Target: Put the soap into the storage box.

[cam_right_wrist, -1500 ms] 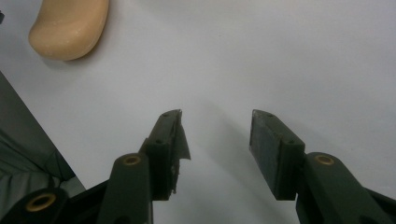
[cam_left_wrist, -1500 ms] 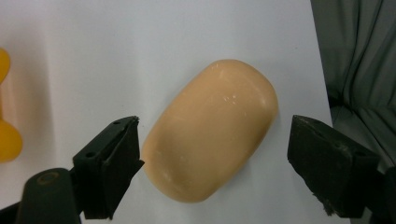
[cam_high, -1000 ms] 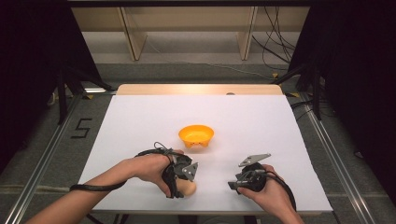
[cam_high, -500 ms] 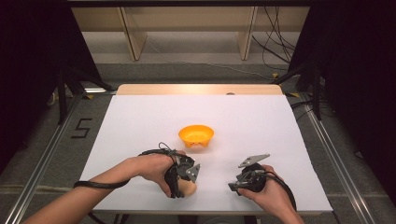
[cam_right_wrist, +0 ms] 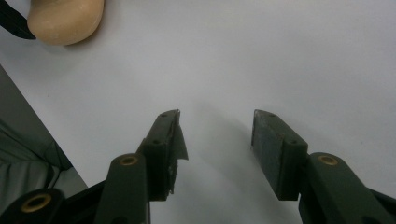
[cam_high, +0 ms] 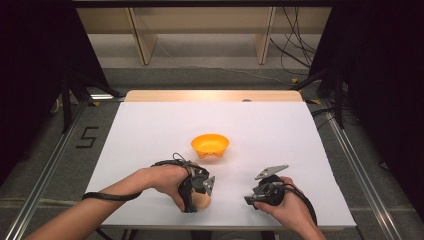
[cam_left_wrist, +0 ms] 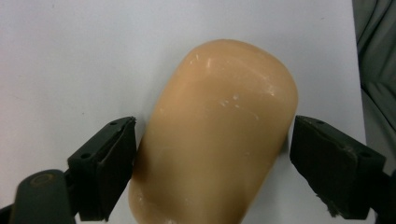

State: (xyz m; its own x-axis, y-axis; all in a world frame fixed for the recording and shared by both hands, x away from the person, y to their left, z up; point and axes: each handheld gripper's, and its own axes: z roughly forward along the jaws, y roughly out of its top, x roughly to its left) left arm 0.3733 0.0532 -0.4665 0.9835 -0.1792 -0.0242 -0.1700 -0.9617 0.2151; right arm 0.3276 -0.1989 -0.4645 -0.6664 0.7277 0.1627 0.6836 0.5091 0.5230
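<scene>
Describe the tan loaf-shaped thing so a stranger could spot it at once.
On the white table, look at the near edge, below the orange bowl. There, between the open jaws of the left gripper, lies the tan lump: smooth, rounded, bread-coloured, not bright orange.

Smooth tan rounded block (cam_left_wrist: 217,135) between left gripper (cam_left_wrist: 212,156) jaws, on white table (cam_high: 150,130); orange plastic bowl (cam_high: 210,145) beyond; right gripper (cam_high: 255,199) well apart.

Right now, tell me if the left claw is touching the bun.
Cannot tell. In the left gripper view the left claw straddles the bun: one jaw sits flush at its edge, the other shows a thin gap, so it isn't clamped.
</scene>
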